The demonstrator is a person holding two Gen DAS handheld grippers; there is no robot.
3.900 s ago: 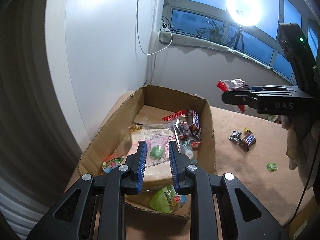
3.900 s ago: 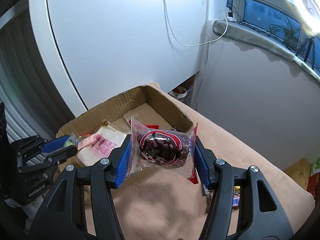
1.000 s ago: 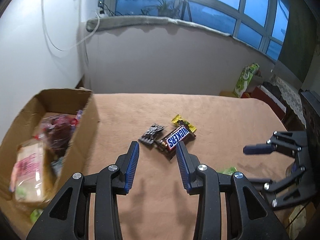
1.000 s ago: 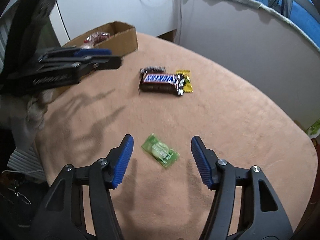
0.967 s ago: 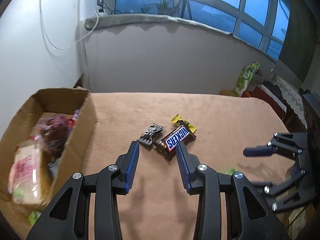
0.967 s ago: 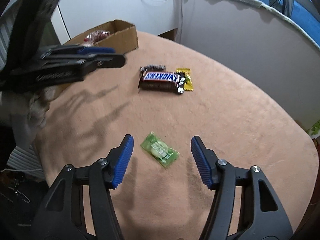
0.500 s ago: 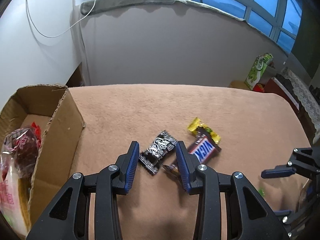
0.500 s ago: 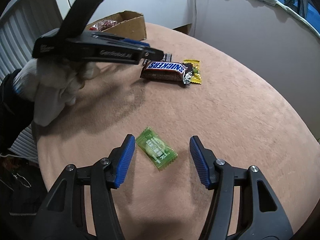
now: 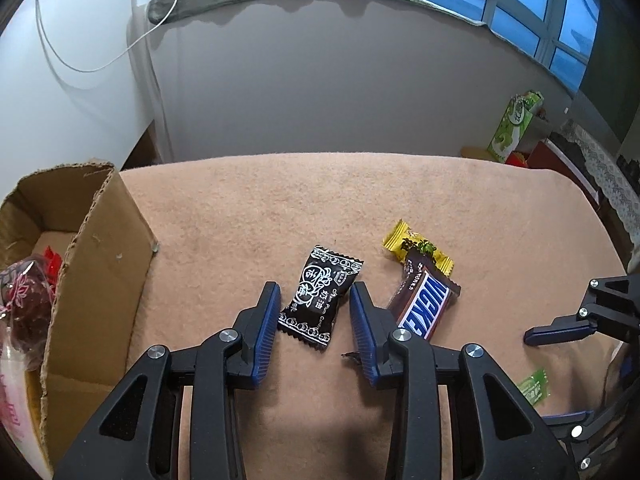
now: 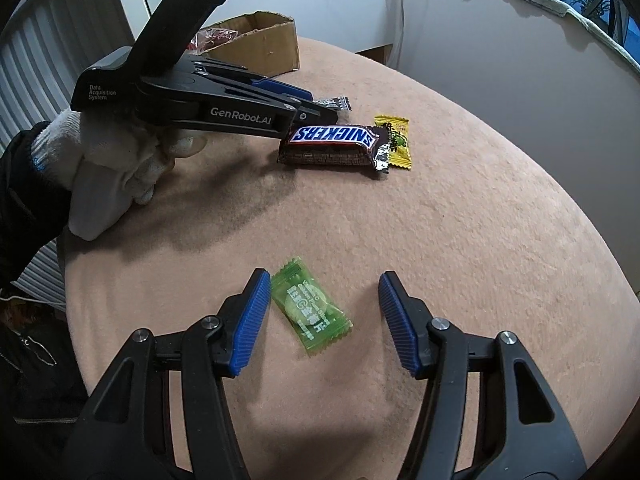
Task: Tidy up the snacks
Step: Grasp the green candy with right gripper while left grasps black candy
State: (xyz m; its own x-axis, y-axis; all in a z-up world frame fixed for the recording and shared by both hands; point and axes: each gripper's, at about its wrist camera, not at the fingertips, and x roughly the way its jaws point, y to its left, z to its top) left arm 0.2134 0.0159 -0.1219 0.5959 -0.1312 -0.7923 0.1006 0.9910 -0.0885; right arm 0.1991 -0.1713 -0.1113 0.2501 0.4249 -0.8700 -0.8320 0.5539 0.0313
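My left gripper [image 9: 316, 298] is open and straddles a black plum candy [image 9: 320, 298] lying on the tan cloth; the pads do not touch it. A Snickers bar [image 9: 424, 306] lies just right of it, partly on a yellow candy [image 9: 416, 246]. My right gripper [image 10: 320, 284] is open and low over a green candy [image 10: 310, 312], which lies nearer its left finger. The right wrist view also shows the left gripper [image 10: 304, 110], the Snickers bar [image 10: 334, 146], the yellow candy [image 10: 394, 142] and the black candy [image 10: 334, 104]. The green candy [image 9: 532, 386] shows at lower right in the left wrist view.
An open cardboard box [image 9: 100, 264] with bagged snacks inside stands at the table's left end; it also shows far off in the right wrist view [image 10: 260, 48]. The tan-covered table [image 10: 460, 220] ends at a grey wall. A green carton [image 9: 514, 126] sits on the floor behind.
My left gripper has moved forward and down until its fingers straddle the black candy. My right gripper has dropped closer to the green candy. Earlier, the right gripper's red-wrapped snack went into the box.
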